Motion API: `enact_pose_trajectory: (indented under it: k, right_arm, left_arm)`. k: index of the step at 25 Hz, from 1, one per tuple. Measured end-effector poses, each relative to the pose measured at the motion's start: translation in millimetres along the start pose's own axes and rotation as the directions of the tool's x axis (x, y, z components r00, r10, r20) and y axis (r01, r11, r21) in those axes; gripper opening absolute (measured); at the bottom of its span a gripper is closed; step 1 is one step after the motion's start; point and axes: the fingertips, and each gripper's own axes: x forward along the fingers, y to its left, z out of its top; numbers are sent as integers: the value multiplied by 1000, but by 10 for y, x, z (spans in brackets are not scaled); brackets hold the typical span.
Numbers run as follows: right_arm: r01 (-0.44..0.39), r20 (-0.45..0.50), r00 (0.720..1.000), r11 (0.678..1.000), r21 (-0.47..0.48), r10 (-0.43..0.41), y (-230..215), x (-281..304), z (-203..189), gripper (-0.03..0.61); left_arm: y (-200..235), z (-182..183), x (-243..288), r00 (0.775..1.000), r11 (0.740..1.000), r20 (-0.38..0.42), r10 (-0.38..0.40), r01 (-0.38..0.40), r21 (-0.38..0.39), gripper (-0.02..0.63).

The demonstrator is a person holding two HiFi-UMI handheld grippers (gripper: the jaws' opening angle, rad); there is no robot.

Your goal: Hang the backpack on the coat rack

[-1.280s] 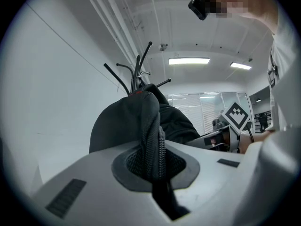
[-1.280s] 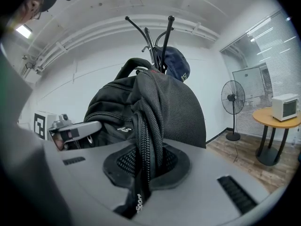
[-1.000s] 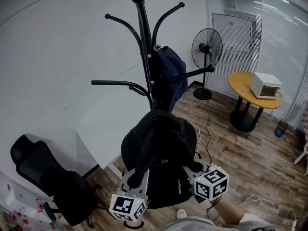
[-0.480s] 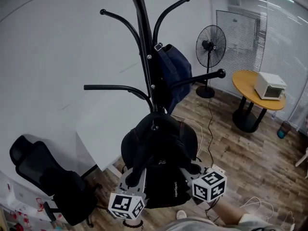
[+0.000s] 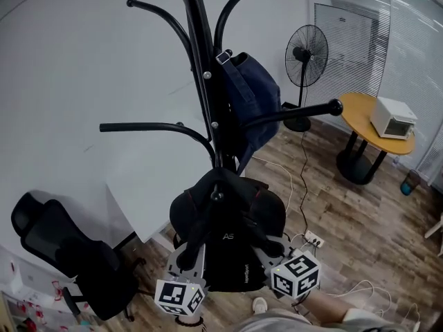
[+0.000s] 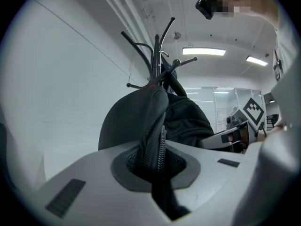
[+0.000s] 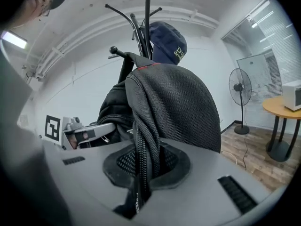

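Note:
The black backpack [image 5: 232, 220] hangs between my two grippers, right in front of the black coat rack [image 5: 206, 81]. My left gripper [image 5: 192, 246] is shut on the backpack's left shoulder strap [image 6: 154, 140]. My right gripper [image 5: 266, 245] is shut on the right shoulder strap [image 7: 142, 145]. The pack's top sits just below the rack's lower arms [image 5: 149, 126], close to the pole. In the left gripper view the rack [image 6: 157, 51] rises behind the backpack [image 6: 188, 121]. In the right gripper view the pole [image 7: 147, 18] stands behind the pack [image 7: 178, 102].
A navy bag [image 5: 250, 99] hangs on the rack's far side. A standing fan [image 5: 305, 50] and a round yellow table [image 5: 360, 109] with a white appliance are at the right. A black office chair [image 5: 59, 254], a white desk [image 5: 156, 178] and floor cables [image 5: 311, 239] lie around.
The rack has come closer and fills more of the head view. Both grippers and the backpack have sunk a little toward its pole, still gripping the straps.

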Motion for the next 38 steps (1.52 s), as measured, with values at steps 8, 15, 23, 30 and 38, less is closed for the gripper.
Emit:
enact_pose_trajectory:
  k: [8, 15, 23, 30, 38]
  right_arm:
    - [36, 85, 996, 992, -118, -26, 4, 18, -78, 35]
    - [172, 136, 979, 976, -137, -153, 134, -102, -157, 35]
    - [329, 139, 942, 922, -205, -306, 268, -268, -253, 80]
    - [391, 270, 900, 908, -152, -342, 476, -754, -178, 126]
    - [413, 172, 904, 903, -122, -390, 914, -1096, -978, 124]
  left_arm:
    - [2, -82, 66, 1000, 996, 15, -7, 6, 94, 41]
    - [-17, -112, -139, 996, 994, 62, -63, 57, 98, 108]
    - [26, 136, -830, 981, 989, 158, -110, 91, 118, 132]
    - [-24, 33, -1482, 973, 987, 178, -143, 127, 96, 132]
    - [-281, -353, -1710, 970, 979, 132, -204, 204, 17, 132]
